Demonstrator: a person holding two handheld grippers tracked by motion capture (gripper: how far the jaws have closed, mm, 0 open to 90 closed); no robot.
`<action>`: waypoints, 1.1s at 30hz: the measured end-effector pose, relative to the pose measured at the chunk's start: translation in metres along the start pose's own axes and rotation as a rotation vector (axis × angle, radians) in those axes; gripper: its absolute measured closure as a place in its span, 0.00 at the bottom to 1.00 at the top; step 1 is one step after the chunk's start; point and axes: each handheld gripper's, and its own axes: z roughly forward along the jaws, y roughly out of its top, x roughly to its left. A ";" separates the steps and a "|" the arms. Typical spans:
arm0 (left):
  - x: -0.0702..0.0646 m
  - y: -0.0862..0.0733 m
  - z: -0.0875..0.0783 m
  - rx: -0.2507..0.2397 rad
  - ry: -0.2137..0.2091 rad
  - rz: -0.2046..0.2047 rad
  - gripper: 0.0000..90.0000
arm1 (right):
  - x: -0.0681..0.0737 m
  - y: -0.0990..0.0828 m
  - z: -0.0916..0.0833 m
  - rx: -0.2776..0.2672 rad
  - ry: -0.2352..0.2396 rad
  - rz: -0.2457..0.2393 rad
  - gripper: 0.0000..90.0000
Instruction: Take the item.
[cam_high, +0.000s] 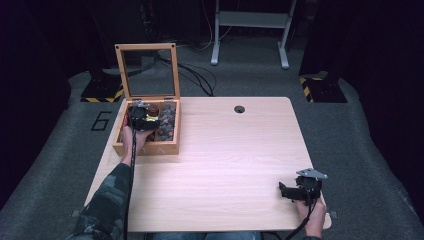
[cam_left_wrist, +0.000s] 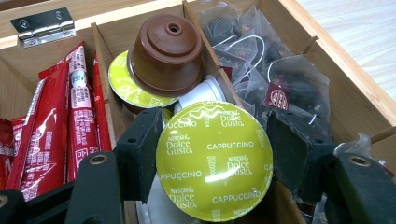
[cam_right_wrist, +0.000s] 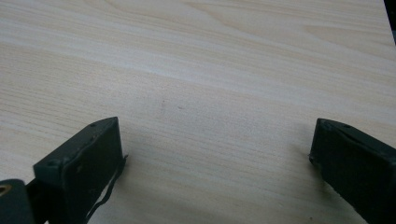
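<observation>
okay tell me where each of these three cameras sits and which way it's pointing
High view: above the person's side, looking forward and down on the light wooden table; both forearms enter below.
Left gripper view: on the left gripper, looking into the open wooden box; its jaws clamp a green-lidded cappuccino capsule.
Right gripper view: on the right gripper, facing bare tabletop; jaws apart.
Shared: the high and left gripper views show the box.

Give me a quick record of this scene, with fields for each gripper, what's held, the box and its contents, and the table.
left gripper: inside the wooden box, jaws closed on a capsule
held item: Dolce Gusto Cappuccino capsule, green foil lid facing the camera
right gripper: jaws open, nothing between them, above bare table near the front right corner
wooden box: at the table's left edge, glass lid up
middle compartment: brown capsule and other capsules
side compartments: red stick sachets; tea bags
table: light wood, round hole near far edge
</observation>
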 end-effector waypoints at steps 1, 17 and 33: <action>0.000 0.000 0.000 0.002 -0.001 0.000 0.42 | 0.000 0.000 0.000 0.000 0.000 0.000 0.02; 0.003 0.002 -0.013 -0.047 -0.015 -0.024 0.43 | 0.000 0.000 0.000 0.000 0.000 -0.001 0.02; 0.002 0.007 -0.041 -0.133 -0.052 -0.024 0.43 | 0.000 0.000 0.000 0.000 -0.001 0.000 0.02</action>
